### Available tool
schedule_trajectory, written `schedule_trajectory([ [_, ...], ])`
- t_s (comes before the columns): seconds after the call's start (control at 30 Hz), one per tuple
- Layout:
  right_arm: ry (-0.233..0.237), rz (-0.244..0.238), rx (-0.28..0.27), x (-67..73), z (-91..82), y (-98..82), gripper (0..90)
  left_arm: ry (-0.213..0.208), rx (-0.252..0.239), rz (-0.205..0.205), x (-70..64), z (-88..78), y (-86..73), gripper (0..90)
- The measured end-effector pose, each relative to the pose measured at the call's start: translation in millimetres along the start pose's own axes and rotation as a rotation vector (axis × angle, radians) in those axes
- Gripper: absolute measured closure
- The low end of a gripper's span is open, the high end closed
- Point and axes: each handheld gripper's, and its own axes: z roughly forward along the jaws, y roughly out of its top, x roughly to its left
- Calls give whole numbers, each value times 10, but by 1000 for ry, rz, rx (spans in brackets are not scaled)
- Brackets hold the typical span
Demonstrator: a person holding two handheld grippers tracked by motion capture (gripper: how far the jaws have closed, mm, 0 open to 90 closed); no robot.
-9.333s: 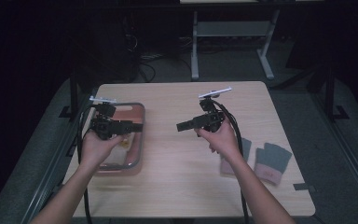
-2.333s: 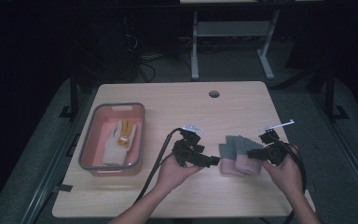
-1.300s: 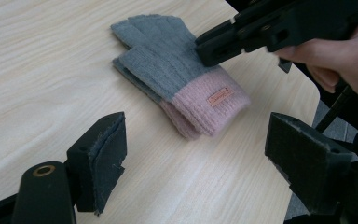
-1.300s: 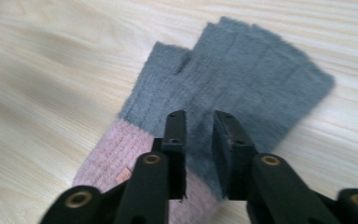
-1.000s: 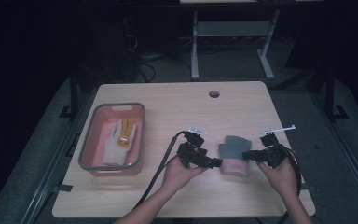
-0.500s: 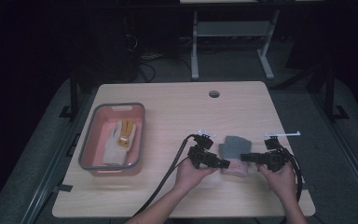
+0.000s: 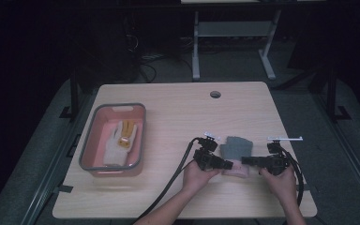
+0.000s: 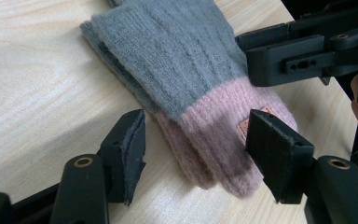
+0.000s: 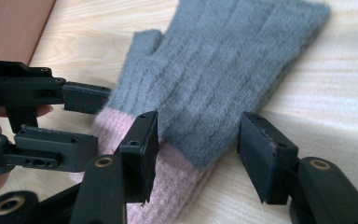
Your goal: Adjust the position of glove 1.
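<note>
Pale wood grain covers the table (image 7: 178, 117) in the high view, and at its left stands a pink tub with a grey rim (image 7: 86, 154); a white work glove with a yellow patch (image 7: 118, 140) lies inside it. Toward the near right, a grey knitted glove with a pink cuff (image 7: 236, 150) lies flat on the wood. The left gripper (image 7: 225, 164) and the right gripper (image 7: 247, 161) point at each other across its cuff end, each held in a hand that enters from the bottom edge.

From the left gripper view, the jaws stand partly apart and have just been closing. The pink cuff (image 8: 223, 135) lies between them; one pad sits just against its edge while the other stands clear over bare wood, so nothing is pinched. The right gripper's jaws (image 8: 298, 56) reach in from the upper right, over the glove.

From the right gripper view, the jaws stand moderately open and have just been opening. The grey part of the glove (image 9: 233, 65) and the start of the cuff lie between them, ungripped. The left gripper (image 9: 81, 116) comes in from the left beside the cuff, and a corner of the tub (image 9: 14, 23) shows at the upper left.
</note>
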Motion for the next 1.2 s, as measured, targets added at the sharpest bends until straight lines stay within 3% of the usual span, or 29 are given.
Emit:
schedule_trajectory([
  [0.13,-2,26,7,-16,29,-15,448,5,1,-5,4,14,-4,402],
  [0.17,20,53,5,-38,44,-30,457,7,5,0,5,17,-6,406],
  [0.3,35,60,5,-44,44,-48,465,12,11,1,-1,33,-17,419],
  [0.53,87,114,-15,-65,70,-107,537,0,-2,-33,10,56,-39,437],
  [0.77,123,155,-13,-87,96,-120,586,-32,-11,-60,42,68,-44,503],
  [1.0,150,202,-16,-116,110,-131,621,-77,-47,-121,117,87,-40,593],
  [1.1,156,212,-17,-123,113,-131,629,-80,-55,-128,114,91,-39,614],
  [1.2,153,205,-26,-110,112,-145,640,-79,-59,-108,110,87,-44,614],
])
